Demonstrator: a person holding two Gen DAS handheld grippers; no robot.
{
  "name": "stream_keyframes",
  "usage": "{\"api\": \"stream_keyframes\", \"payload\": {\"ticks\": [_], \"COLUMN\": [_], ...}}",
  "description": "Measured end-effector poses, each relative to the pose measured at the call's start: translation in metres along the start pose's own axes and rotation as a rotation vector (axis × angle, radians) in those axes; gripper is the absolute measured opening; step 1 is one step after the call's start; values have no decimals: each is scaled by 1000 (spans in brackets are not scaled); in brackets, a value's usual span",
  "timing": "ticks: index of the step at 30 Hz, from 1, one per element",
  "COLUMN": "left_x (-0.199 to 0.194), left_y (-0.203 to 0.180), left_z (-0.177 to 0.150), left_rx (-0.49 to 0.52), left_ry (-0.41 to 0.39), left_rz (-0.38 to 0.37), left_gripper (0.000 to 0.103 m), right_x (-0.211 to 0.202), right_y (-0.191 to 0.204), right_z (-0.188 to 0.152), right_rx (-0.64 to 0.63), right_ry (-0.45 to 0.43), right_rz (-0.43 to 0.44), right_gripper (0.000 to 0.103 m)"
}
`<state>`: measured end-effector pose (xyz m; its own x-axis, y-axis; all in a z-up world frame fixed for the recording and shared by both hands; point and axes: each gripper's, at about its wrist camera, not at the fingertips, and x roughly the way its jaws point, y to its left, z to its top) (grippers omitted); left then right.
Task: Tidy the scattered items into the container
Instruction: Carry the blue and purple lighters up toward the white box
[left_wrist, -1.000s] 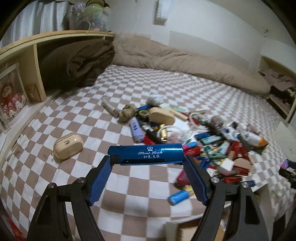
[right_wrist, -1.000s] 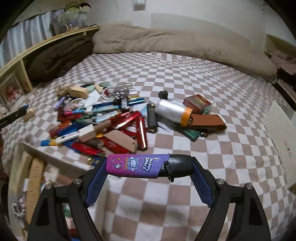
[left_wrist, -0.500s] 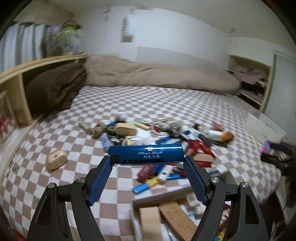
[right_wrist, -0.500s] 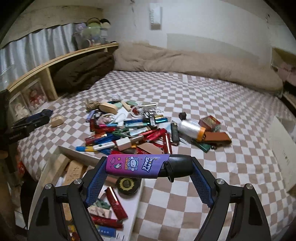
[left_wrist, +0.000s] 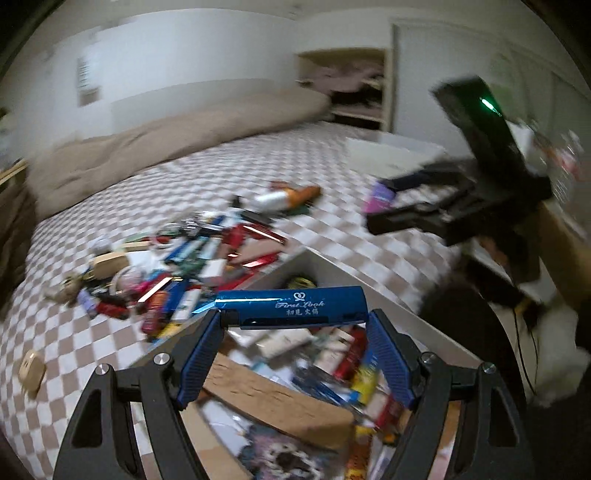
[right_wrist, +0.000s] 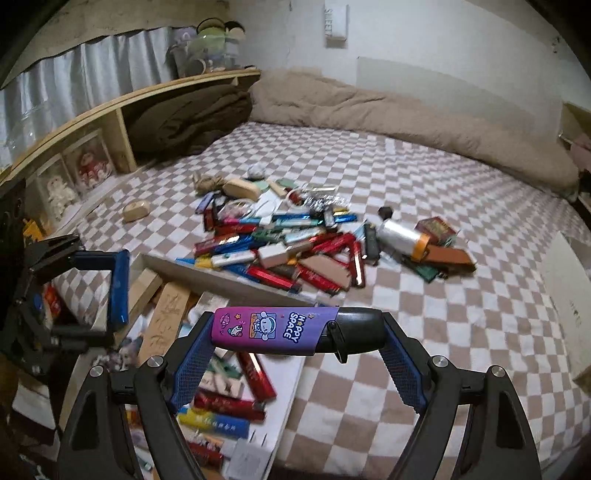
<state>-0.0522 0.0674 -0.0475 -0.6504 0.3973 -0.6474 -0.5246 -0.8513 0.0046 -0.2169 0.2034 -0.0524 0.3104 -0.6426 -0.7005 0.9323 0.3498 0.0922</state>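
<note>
Left gripper (left_wrist: 293, 325) jaws clamp blue lighter (left_wrist: 291, 307) crosswise, over container (left_wrist: 369, 273) for drop. Right gripper (right_wrist: 295, 343) jaws pinch purple lighter (right_wrist: 275, 330) above container's edge (right_wrist: 236, 284). Remaining pile (right_wrist: 295, 243) on bed (right_wrist: 424, 332).

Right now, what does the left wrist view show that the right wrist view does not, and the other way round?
Only the left wrist view shows the left claw shut on the blue lighter, and the open closet.

Only the right wrist view shows the purple lighter in the right claw, the wooden shelf and the curtain.

Both show the checkered bed, the pile of lighters and the white box.
</note>
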Motion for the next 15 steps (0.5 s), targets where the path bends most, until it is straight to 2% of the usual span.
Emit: {"api": "stream_keyframes", "payload": {"ticks": [6,15], "left_x": [16,38], "left_y": [-35,-80], "left_z": [-15,-41], "left_rx": [131,308], "left_ry": [62,200], "left_rz": [-103,-239], "left_gripper": [79,79], "right_x": [-2,-1], "right_y": [11,14], "right_z": [-10,-24], "right_rx": [-46,-109], "right_ry": [24,89], "right_rz": [37,34], "right_gripper": [85,85]}}
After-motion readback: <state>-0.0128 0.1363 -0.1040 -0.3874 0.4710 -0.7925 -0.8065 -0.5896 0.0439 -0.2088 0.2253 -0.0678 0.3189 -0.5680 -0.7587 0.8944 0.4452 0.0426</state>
